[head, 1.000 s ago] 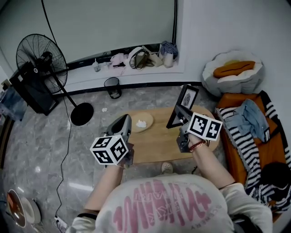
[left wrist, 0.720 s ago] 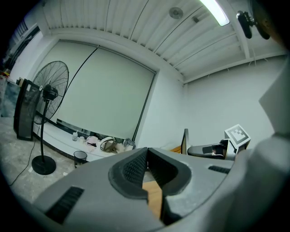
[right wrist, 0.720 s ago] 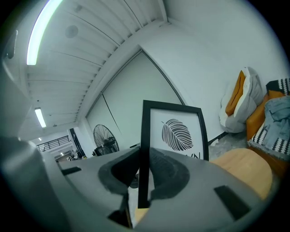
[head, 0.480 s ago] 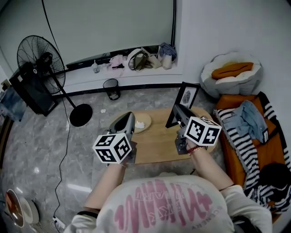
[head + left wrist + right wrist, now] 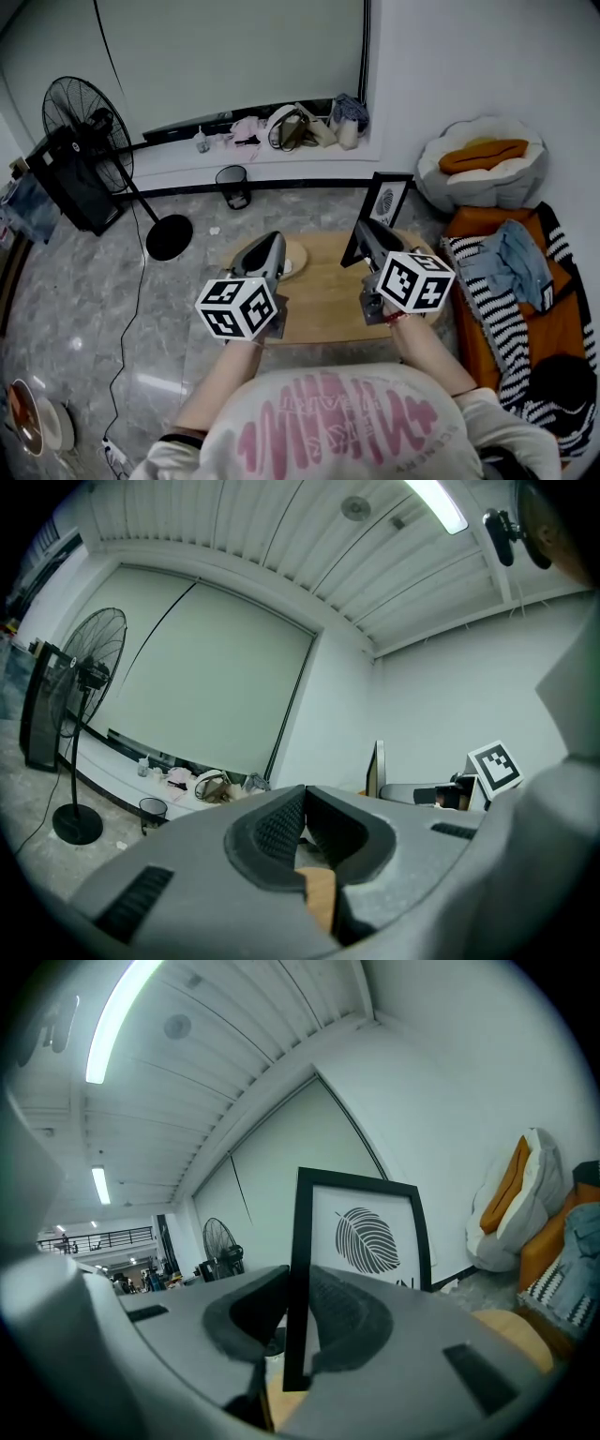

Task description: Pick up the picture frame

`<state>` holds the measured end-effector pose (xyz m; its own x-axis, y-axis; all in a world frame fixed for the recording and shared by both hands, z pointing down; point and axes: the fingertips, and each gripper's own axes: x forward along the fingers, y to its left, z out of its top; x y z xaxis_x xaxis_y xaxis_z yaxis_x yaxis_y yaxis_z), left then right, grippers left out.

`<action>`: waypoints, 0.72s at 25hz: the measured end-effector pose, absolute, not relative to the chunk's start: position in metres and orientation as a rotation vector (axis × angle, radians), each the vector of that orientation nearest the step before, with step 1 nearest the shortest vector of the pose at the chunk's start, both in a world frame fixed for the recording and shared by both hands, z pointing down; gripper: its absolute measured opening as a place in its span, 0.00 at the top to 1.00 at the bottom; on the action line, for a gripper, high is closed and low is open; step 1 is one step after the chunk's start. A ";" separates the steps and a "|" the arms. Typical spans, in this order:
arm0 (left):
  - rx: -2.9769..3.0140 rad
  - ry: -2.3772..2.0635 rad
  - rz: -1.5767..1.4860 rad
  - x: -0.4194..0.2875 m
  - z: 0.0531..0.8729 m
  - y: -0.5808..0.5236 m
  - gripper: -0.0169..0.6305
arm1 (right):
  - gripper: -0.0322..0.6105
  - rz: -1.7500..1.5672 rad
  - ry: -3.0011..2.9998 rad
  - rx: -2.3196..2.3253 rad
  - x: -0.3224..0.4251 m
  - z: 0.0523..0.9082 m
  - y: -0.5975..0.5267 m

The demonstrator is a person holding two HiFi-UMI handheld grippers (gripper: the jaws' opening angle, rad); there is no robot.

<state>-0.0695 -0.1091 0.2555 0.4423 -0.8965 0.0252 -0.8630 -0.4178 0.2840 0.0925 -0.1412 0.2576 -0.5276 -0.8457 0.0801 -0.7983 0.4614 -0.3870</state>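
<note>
The picture frame [image 5: 387,201] is black with a leaf print [image 5: 367,1238] and stands upright above the far right of the wooden table [image 5: 323,300]. My right gripper [image 5: 362,229] is shut on its left edge; in the right gripper view that edge runs down between the two pads [image 5: 349,1312]. My left gripper [image 5: 274,238] hovers over the table's left part with its jaws shut and nothing in them [image 5: 303,794]. From the left gripper view the frame [image 5: 379,767] shows edge-on beside the right gripper's marker cube [image 5: 494,765].
A shallow plate [image 5: 295,259] lies on the table, partly hidden by the left gripper. An orange sofa with a striped blanket [image 5: 511,300] borders the table's right side. A standing fan [image 5: 84,108], a small bin [image 5: 232,178] and a cluttered sill [image 5: 291,127] are beyond.
The right gripper has risen a little with the frame, which now stands more upright. The left gripper has moved forward over the table and now covers part of the plate.
</note>
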 end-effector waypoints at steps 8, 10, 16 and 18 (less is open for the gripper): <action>2.401 -1.534 -0.201 -0.027 0.261 -0.113 0.97 | 0.84 -0.531 2.626 -1.471 0.134 0.255 -0.148; 2.384 -1.543 -0.211 -0.019 0.262 -0.112 0.97 | 0.84 -0.528 2.635 -1.464 0.143 0.255 -0.147; 2.343 -1.560 -0.216 0.007 0.270 -0.111 0.97 | 0.84 -0.502 2.674 -1.476 0.172 0.260 -0.144; 2.334 -1.564 -0.220 0.016 0.274 -0.109 0.97 | 0.84 -0.511 2.680 -1.473 0.181 0.263 -0.142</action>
<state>0.0158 -0.1090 0.2736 0.3880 -0.9203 0.0505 -0.8707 -0.3481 0.3474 0.1812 -0.1425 0.2631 -0.5481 -0.8276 0.1213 -0.8141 0.4945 -0.3045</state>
